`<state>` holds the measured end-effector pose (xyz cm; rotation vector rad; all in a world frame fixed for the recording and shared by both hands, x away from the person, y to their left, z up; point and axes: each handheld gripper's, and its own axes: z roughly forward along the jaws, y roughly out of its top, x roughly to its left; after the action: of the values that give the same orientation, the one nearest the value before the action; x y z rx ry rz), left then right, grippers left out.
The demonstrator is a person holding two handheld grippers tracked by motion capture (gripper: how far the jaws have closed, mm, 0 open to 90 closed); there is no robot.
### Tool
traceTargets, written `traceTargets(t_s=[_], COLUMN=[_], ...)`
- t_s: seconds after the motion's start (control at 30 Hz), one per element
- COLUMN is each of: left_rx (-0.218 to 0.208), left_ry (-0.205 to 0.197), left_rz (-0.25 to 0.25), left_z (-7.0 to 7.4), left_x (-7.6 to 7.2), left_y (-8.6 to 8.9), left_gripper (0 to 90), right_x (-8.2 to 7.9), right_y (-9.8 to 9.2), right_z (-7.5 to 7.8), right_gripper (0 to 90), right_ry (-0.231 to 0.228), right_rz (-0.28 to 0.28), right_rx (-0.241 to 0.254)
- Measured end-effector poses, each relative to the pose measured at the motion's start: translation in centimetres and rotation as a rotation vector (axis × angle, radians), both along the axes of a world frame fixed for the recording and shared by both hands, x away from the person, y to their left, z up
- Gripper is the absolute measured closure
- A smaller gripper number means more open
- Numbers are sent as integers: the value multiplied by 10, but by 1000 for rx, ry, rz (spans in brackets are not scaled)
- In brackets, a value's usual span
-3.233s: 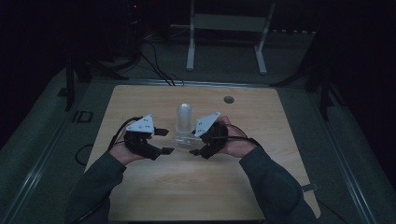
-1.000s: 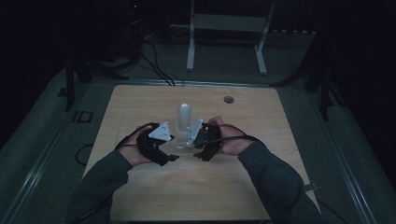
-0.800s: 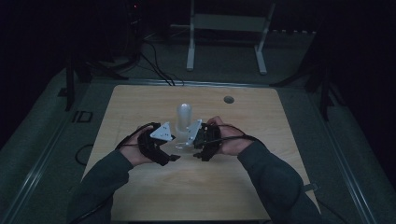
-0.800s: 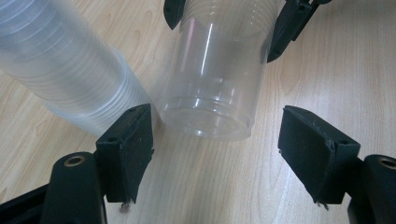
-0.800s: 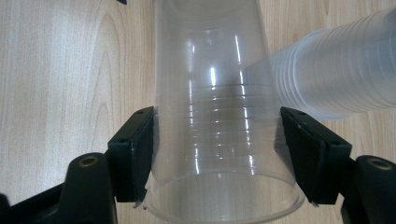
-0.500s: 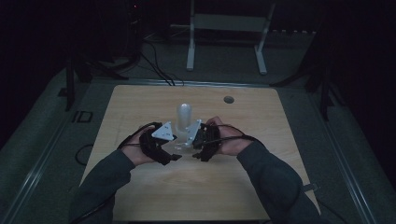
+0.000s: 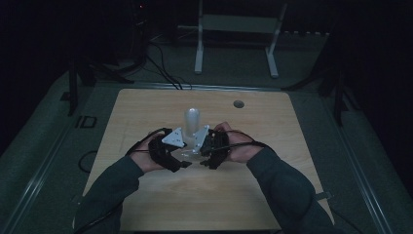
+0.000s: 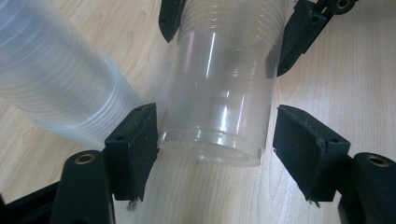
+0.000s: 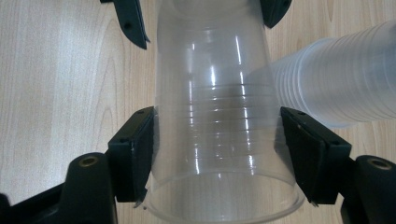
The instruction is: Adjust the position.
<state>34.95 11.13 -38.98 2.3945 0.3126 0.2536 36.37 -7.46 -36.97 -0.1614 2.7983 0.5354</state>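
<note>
Since the earlier high view, left gripper [image 7: 181, 157] had moved in beside right gripper [image 7: 208, 155]; its jaws had just been closing. Both met at the cup [image 7: 195, 147], on its side just in front of the cup stack [image 7: 191, 119] on the table [image 7: 272, 185].

Left gripper view: cup [image 8: 219, 88] base between the jaws, one pad touching, the other just clear, so not yet pinched.

Right gripper view: jaws clamped on the cup [image 9: 219, 135] near the rim, stack [image 9: 336, 88] beside it.

Step looked like separating nested cups; next needs the left jaws fully closed, then a pull apart.

The light wooden table [image 7: 146, 195] carries an upright stack of clear plastic cups [image 7: 191, 122] at its centre; a round grommet hole [image 7: 238, 104] sits near its far edge.
</note>
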Motion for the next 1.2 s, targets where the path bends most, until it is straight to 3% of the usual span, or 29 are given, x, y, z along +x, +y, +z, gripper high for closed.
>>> traceTargets(t_s=[0.63,1.2], left_rx=[-13,-27], left_ry=[27,31], left_rz=[-3,7], left_z=[-3,-5], left_x=[2,1], left_y=[1,7], left_gripper=[403,406], right_x=[-2,-4], right_y=[0,-4], right_z=[0,6], right_gripper=[286,160], right_ry=[3,-22], right_rz=[13,25], right_rx=[-1,44])
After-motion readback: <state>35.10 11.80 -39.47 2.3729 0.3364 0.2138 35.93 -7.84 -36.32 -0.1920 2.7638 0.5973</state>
